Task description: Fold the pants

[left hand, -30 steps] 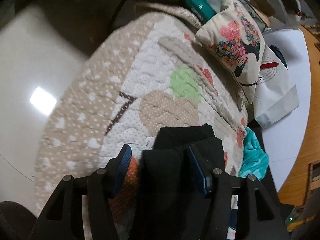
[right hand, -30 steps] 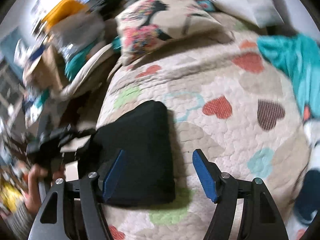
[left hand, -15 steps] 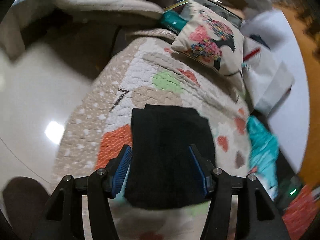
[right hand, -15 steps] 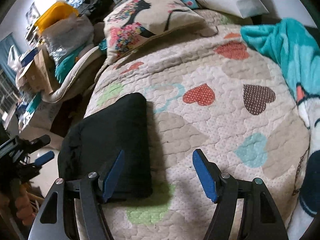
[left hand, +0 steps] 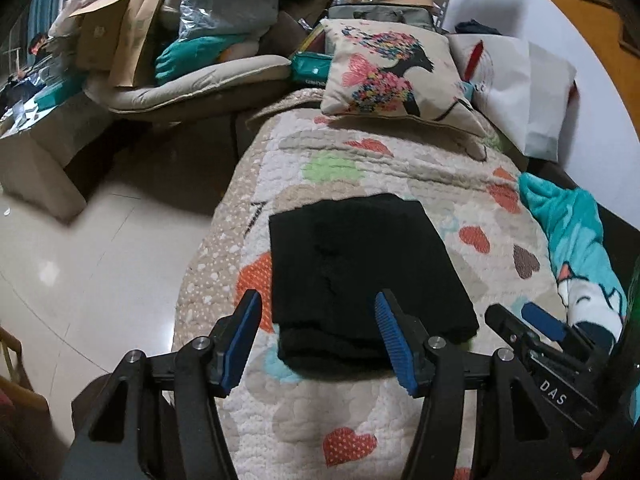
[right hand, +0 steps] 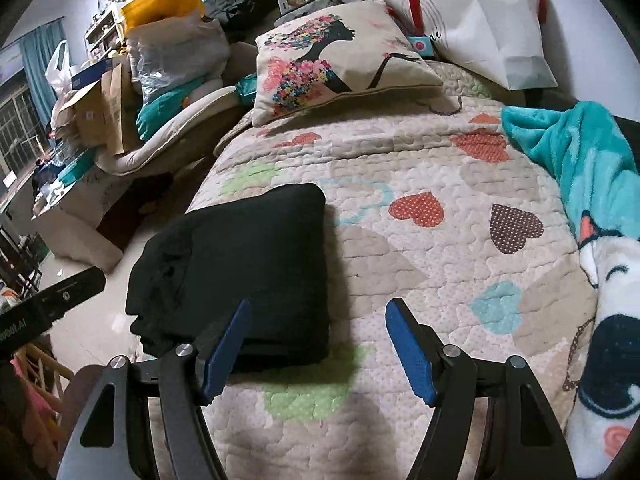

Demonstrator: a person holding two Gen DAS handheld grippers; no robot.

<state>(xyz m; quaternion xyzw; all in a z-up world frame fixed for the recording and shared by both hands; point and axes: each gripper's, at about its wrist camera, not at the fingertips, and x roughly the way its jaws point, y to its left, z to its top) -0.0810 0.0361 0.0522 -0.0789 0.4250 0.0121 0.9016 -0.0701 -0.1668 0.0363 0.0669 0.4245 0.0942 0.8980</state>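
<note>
Two grippers are in my hands, and neither has hold of anything. My left gripper [left hand: 318,334] is spread wide, its blue pads apart with nothing between them but air. The folded black pants [left hand: 368,268] lie just ahead of it on the heart-patterned quilt [left hand: 400,412]; the near edge of the bundle sits between and just beyond the fingertips, and the cloth runs away from me toward the far end of the bed. Whether the pads touch the fabric I cannot tell.

My right gripper [right hand: 316,342] is likewise wide open and holds nothing. From this side the pants [right hand: 244,268] lie ahead and to the left, a neat rectangular stack whose near right corner sits just behind the left finger [right hand: 226,350]. The right finger [right hand: 410,354] hangs over bare quilt [right hand: 400,280], well apart from the pants.

In the left wrist view, my right gripper [left hand: 532,324] shows at the right, just beside the near right corner of the pants.

Beyond the pants, at the far end of the bed, rests a cushion printed with a woman's floral silhouette [right hand: 336,52], with a white bag [right hand: 492,20] to its right. A teal fleece blanket [right hand: 576,160] lies along the right side of the quilt. To the left of the bed is a glossy tiled floor [left hand: 80,260].
</note>
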